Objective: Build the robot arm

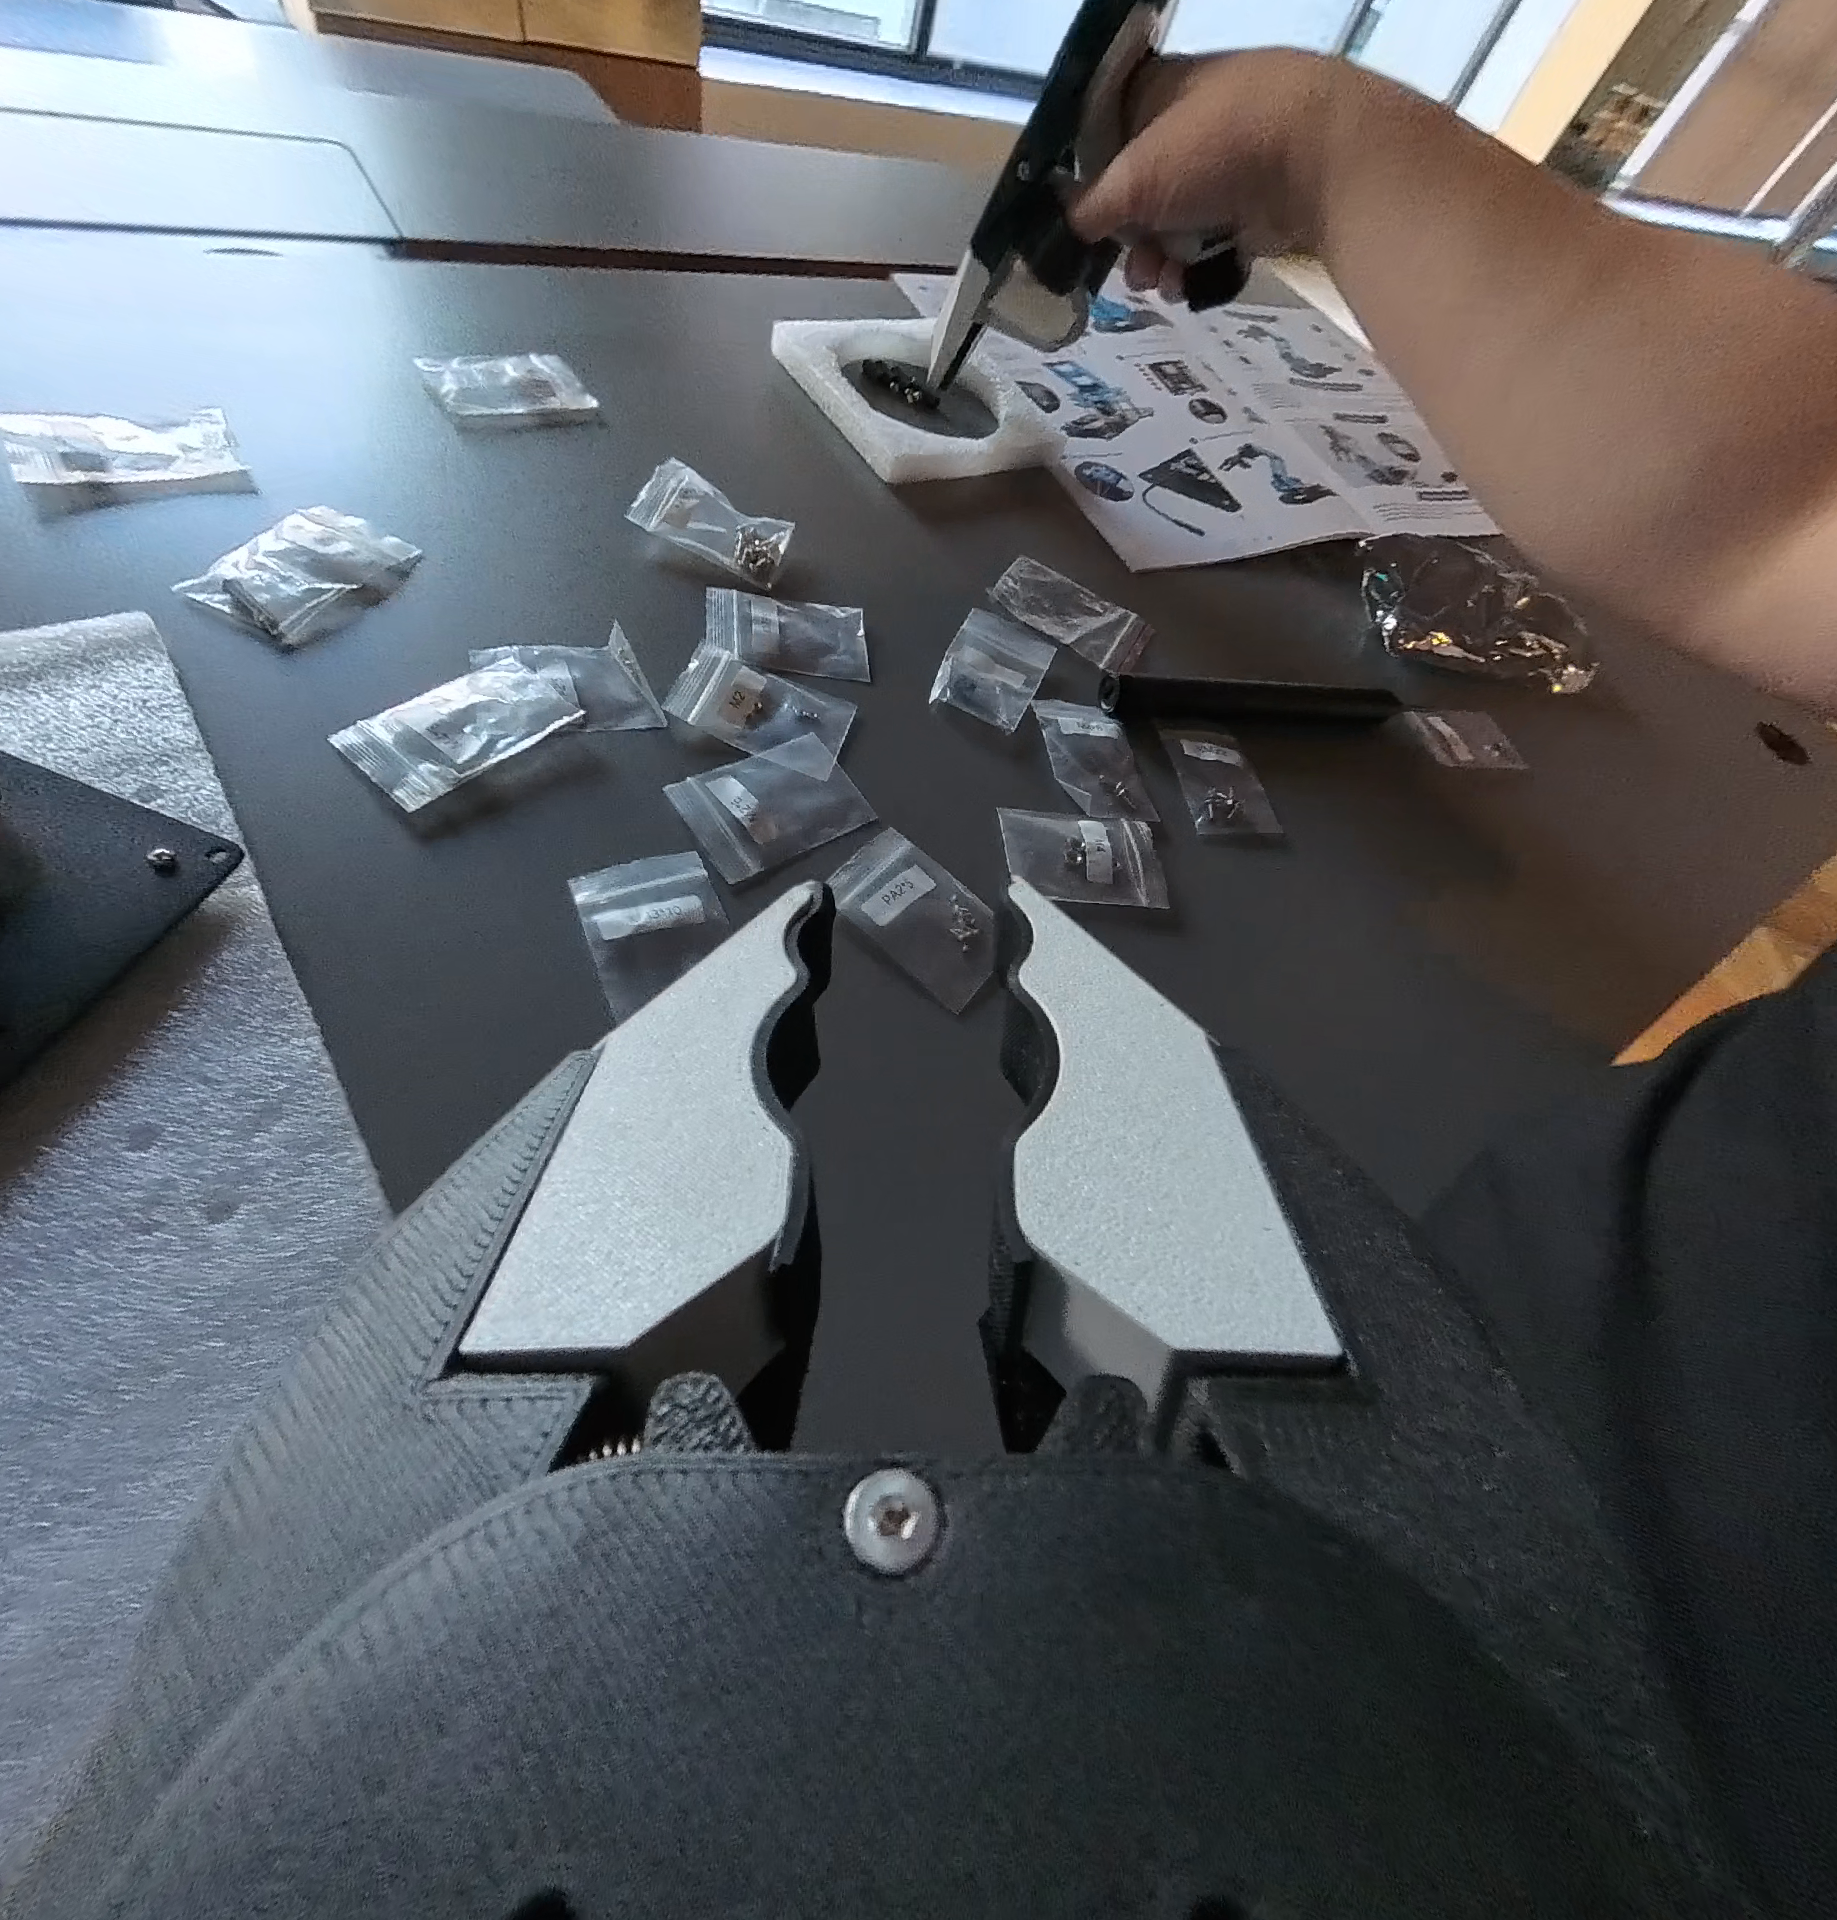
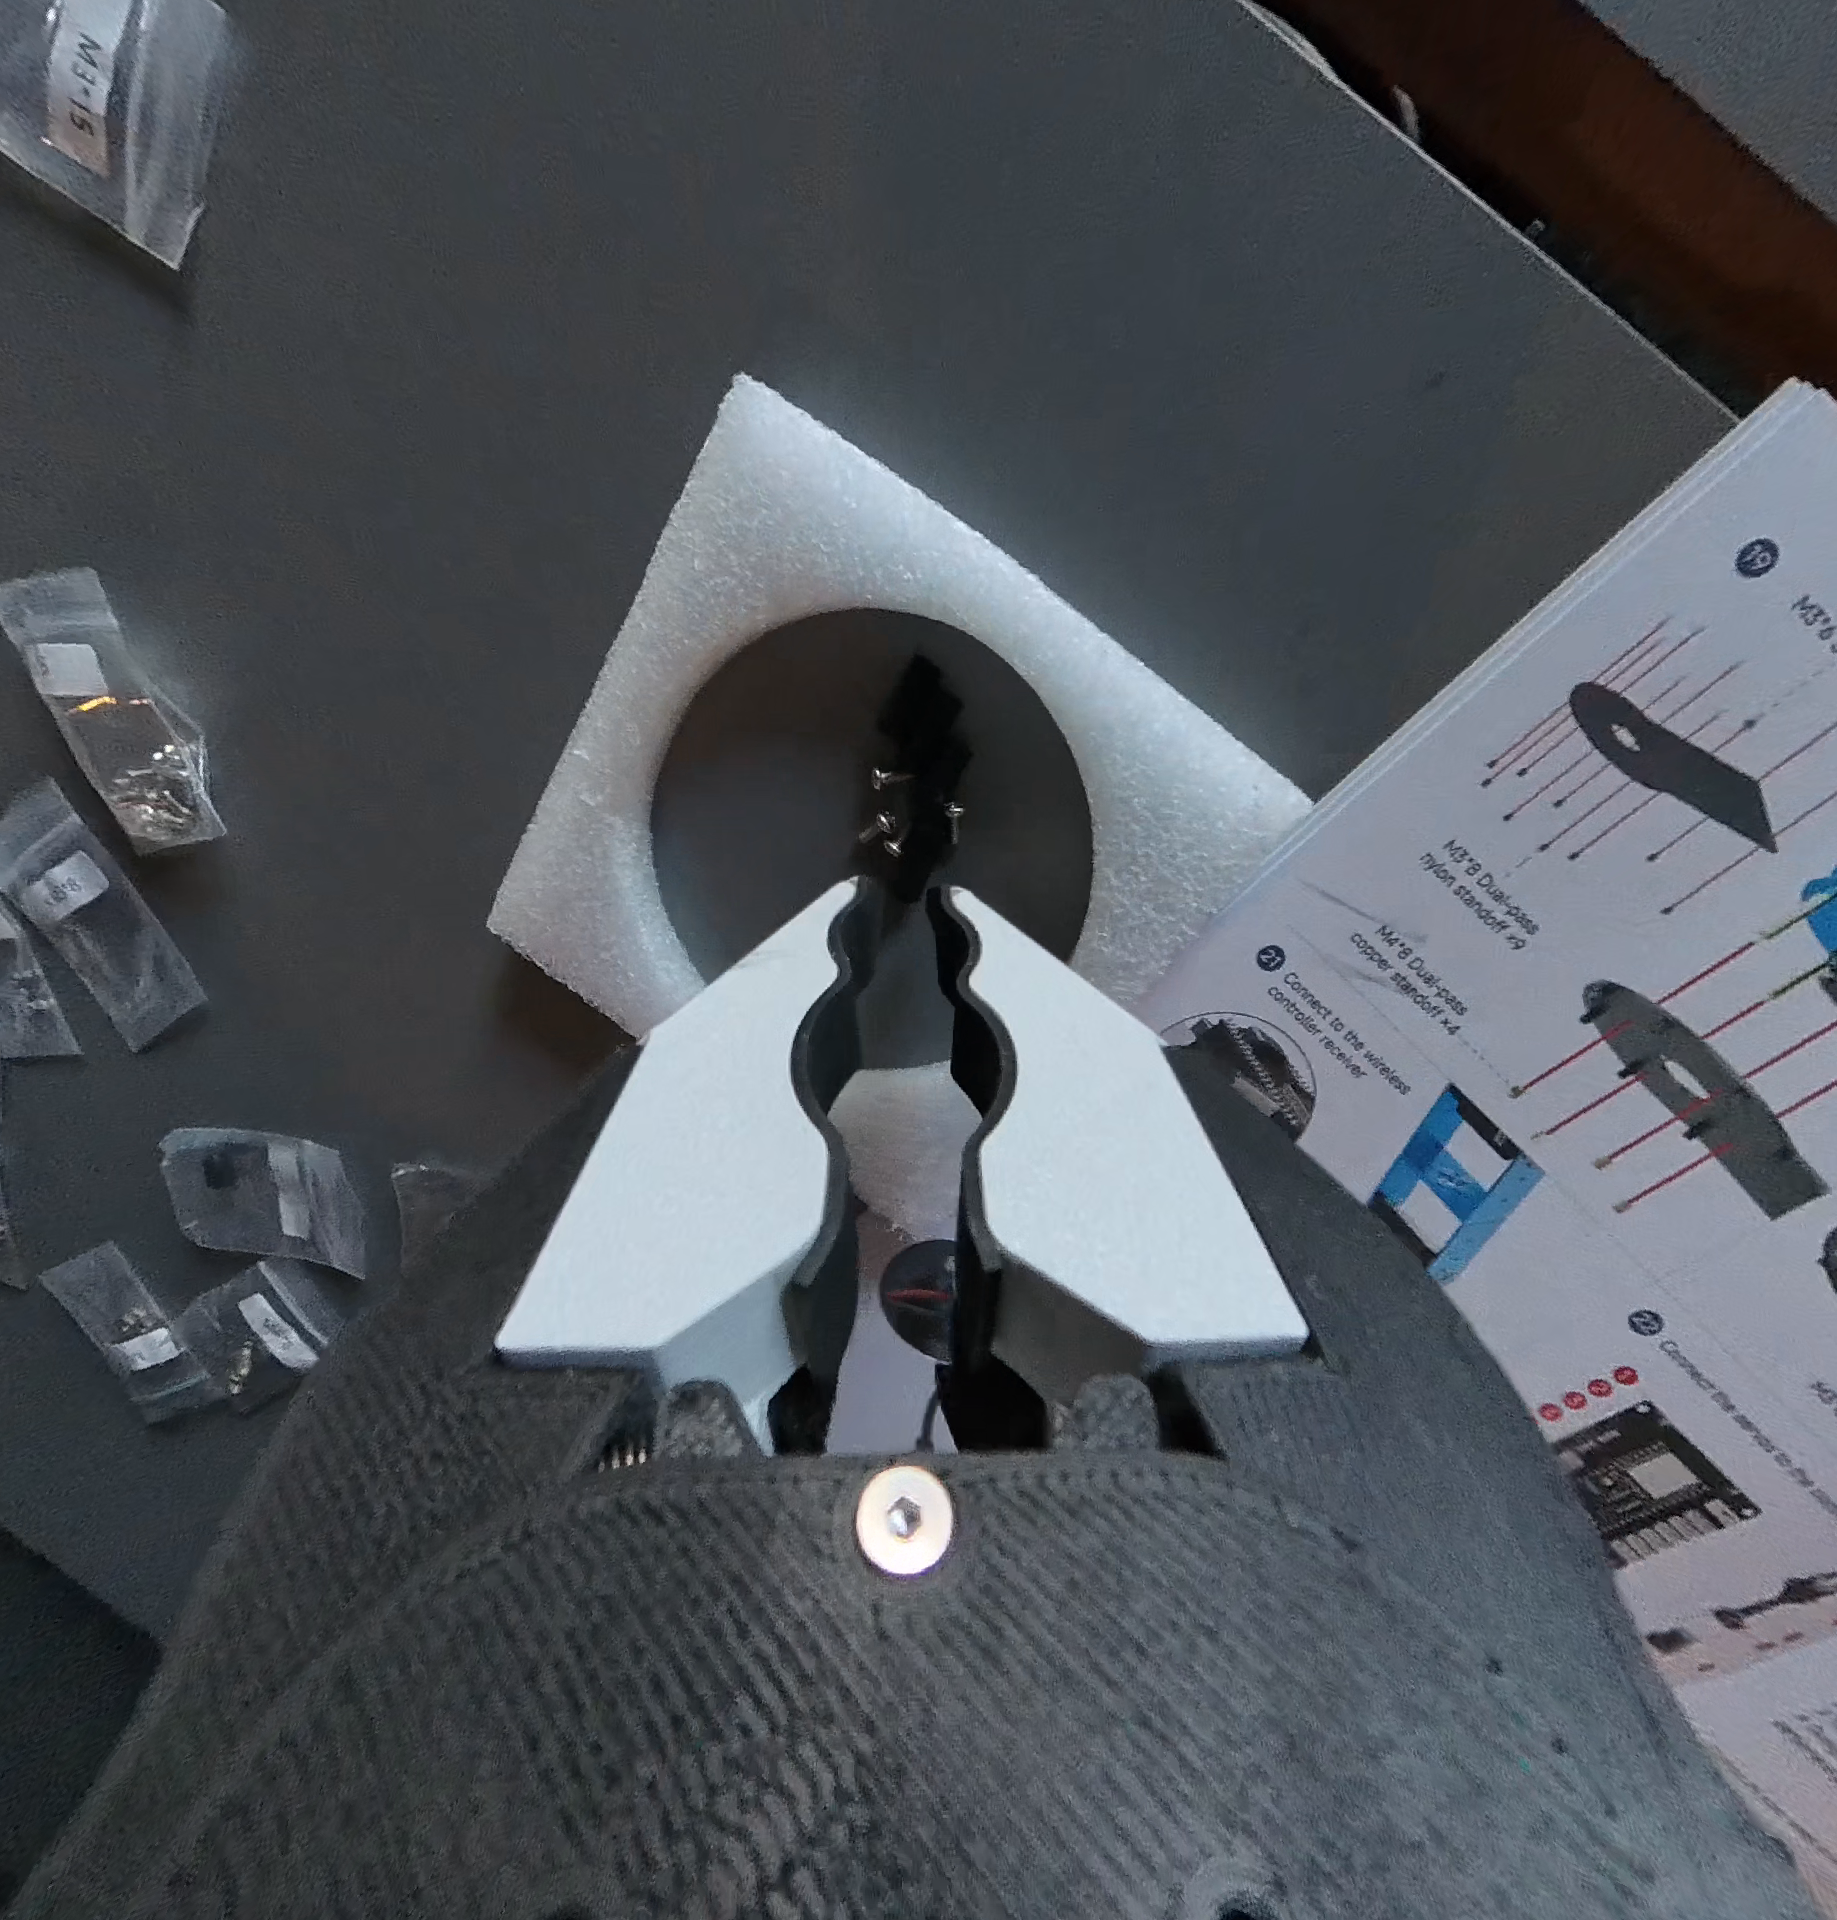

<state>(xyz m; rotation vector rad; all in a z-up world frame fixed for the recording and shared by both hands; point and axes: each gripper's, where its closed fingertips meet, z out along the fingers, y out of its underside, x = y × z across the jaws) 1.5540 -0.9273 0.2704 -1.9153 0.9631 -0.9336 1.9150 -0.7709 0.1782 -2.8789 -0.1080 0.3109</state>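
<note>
My right gripper (image 2: 898, 894) reaches into the round hole of a white foam block (image 2: 893, 520) on the dark table. Its jaws are nearly together on a small black part from a pile of black parts (image 2: 924, 717), with several tiny silver screws (image 2: 886, 826) beside it. In the left wrist view, the right gripper (image 1: 940, 379) stands steeply with its tips in the same foam block (image 1: 841, 353). My left gripper (image 1: 914, 899) is open and empty, hovering just short of a small clear zip bag (image 1: 935, 966) among several such bags.
An open instruction booklet (image 2: 1516, 935) lies right of the foam, also visible in the left wrist view (image 1: 1257, 447). A black tube (image 1: 1257, 701) and crumpled foil wrap (image 1: 1465, 623) lie at right. A black plate (image 1: 62, 883) rests on a foam sheet (image 1: 114, 1247) at left. A person's arm (image 1: 1516, 364) crosses the upper right. Across from one pair of fingers to the other is roughly 40 centimetres. Between my right fingertips and the white foam block (image 2: 893, 520) there is roughly 6 centimetres.
</note>
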